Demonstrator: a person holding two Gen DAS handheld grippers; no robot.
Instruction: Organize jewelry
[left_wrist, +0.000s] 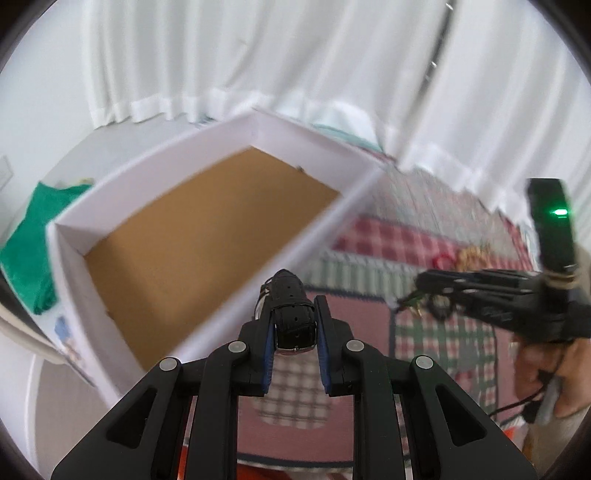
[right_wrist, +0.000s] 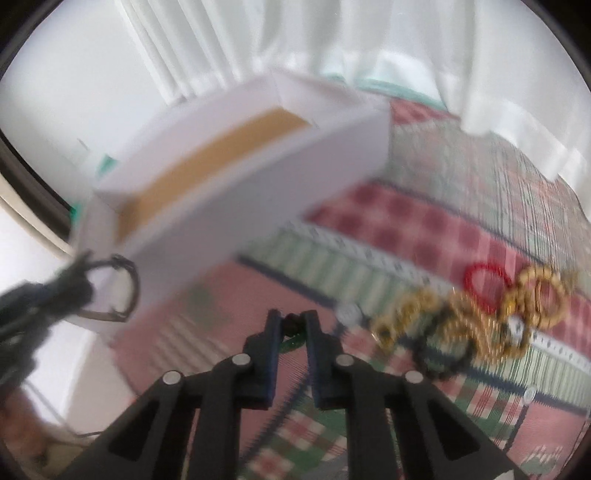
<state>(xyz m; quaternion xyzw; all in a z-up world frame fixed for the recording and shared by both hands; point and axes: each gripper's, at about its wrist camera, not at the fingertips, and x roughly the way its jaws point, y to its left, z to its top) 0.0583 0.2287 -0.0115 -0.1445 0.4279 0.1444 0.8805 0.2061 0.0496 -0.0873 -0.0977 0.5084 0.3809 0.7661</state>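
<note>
Jewelry is held in both grippers above a patchwork quilt (right_wrist: 424, 229). Clamped between the pads of the left gripper (left_wrist: 294, 314) is a black leather-strap watch (left_wrist: 291, 306), its strap looping forward past the fingertips. The right gripper (right_wrist: 293, 321) pinches a small dark beaded piece with a green part (right_wrist: 291, 338); what it is cannot be told through the blur. Ahead of both tools sits an open white box (left_wrist: 96, 188) with a brown floor. To the right on the quilt lies a pile of gold, red and black beaded bracelets (right_wrist: 480, 314), well apart from the box.
</note>
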